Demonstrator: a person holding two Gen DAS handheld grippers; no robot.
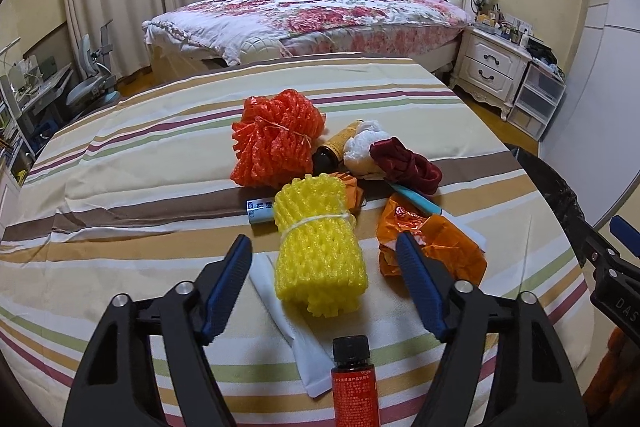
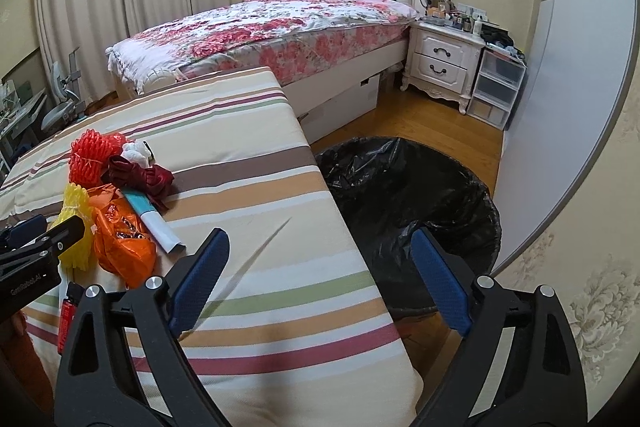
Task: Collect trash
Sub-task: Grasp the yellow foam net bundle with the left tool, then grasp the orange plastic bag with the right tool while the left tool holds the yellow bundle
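A pile of trash lies on the striped tablecloth. A yellow foam net roll lies between the fingers of my open left gripper, which is not closed on it. Behind it are an orange-red foam net, a crumpled orange wrapper, a dark red cloth, a white wad and a small red bottle close below. My right gripper is open and empty over the table's right edge, near the black-lined trash bin. The pile also shows in the right wrist view.
A white paper slip lies under the yellow roll. A blue-white tube lies beside the wrapper. A flowered bed, a white nightstand and plastic drawers stand behind. A wooden floor surrounds the bin.
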